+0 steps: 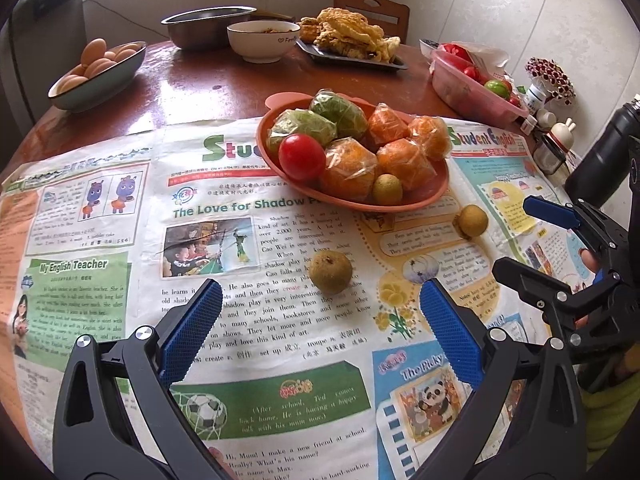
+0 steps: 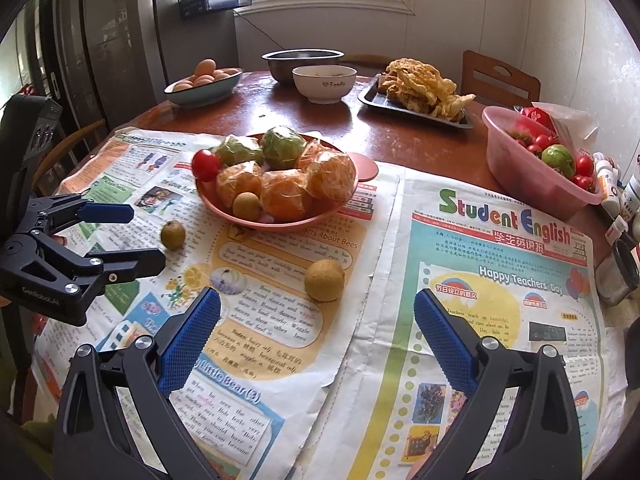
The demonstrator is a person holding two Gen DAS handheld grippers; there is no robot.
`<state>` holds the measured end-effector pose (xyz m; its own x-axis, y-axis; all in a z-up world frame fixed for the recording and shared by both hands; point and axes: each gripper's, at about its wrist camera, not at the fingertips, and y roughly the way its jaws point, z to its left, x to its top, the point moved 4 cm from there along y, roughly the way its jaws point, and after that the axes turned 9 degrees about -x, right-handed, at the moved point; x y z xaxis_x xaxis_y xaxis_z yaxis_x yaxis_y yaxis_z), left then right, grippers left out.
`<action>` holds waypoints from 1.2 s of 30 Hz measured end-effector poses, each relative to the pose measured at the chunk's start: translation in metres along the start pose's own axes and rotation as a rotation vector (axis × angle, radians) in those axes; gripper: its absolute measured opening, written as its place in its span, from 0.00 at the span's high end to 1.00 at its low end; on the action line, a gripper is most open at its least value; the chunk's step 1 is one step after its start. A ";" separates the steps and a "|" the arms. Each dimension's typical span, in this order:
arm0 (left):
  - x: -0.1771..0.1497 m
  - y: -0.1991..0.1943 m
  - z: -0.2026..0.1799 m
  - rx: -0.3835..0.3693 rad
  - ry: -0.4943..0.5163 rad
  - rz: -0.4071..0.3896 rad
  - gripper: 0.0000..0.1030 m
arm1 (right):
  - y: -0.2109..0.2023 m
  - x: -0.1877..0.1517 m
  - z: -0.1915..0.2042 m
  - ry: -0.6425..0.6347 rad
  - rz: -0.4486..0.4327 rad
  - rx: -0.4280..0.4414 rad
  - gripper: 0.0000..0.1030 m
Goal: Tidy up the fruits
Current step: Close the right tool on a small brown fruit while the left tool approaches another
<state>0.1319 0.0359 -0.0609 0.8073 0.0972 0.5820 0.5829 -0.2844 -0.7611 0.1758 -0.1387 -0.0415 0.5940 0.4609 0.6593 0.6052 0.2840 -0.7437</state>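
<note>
An orange plate (image 1: pixel 424 196) (image 2: pixel 280 222) on the newspaper holds plastic-wrapped oranges (image 1: pixel 348 172), wrapped green fruits (image 1: pixel 340 110), a red tomato (image 1: pixel 301 156) and a small brown fruit (image 1: pixel 387 189). Two more small brown fruits lie loose on the paper. One (image 1: pixel 330 272) (image 2: pixel 173 234) sits just ahead of my left gripper (image 1: pixel 321 286) (image 2: pixel 148 236), which is open and empty. The other (image 1: pixel 471 221) (image 2: pixel 324 280) lies just ahead of my right gripper (image 2: pixel 316 296) (image 1: pixel 512 236), also open and empty.
A pink basin (image 2: pixel 520 184) of tomatoes stands at the right. At the back are a bowl of eggs (image 2: pixel 204 88), a steel bowl (image 2: pixel 302 62), a white bowl (image 2: pixel 324 84) and a tray of fried food (image 2: pixel 420 92). Small bottles (image 2: pixel 612 188) line the right edge.
</note>
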 end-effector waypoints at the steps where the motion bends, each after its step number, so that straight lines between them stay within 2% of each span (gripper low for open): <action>1: 0.001 0.001 0.001 -0.004 -0.002 0.003 0.10 | 0.002 0.000 0.001 -0.007 0.003 -0.001 0.13; 3: 0.002 0.002 0.002 -0.005 -0.004 0.002 0.10 | 0.008 0.000 0.002 -0.019 0.018 0.005 0.26; 6: 0.005 0.005 0.003 -0.009 -0.006 0.006 0.10 | 0.016 0.001 0.003 -0.021 0.032 0.006 0.28; 8: 0.005 0.007 0.003 -0.011 -0.004 0.010 0.10 | 0.020 0.001 0.004 -0.020 0.039 0.015 0.34; 19: 0.006 0.013 0.003 -0.011 -0.008 0.016 0.10 | 0.027 0.005 0.006 -0.020 0.043 0.026 0.35; 21: 0.007 0.014 0.003 -0.015 -0.006 0.016 0.10 | 0.028 0.005 0.005 -0.018 0.045 0.026 0.38; 26: 0.008 0.015 -0.001 -0.031 0.002 0.016 0.30 | 0.032 0.005 0.003 -0.002 0.058 0.043 0.63; 29: 0.008 0.015 -0.002 -0.039 0.005 0.018 0.38 | 0.032 0.003 0.004 -0.007 0.058 0.050 0.71; 32: 0.009 0.016 -0.003 -0.042 0.008 0.019 0.42 | 0.033 0.004 0.003 0.001 0.055 0.060 0.76; 36: 0.009 0.017 -0.004 -0.050 0.015 0.021 0.48 | 0.031 0.004 0.006 -0.004 0.054 0.076 0.76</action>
<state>0.1482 0.0281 -0.0672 0.8179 0.0767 0.5703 0.5600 -0.3339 -0.7582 0.1937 -0.1229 -0.0631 0.6228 0.4806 0.6174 0.5299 0.3215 -0.7847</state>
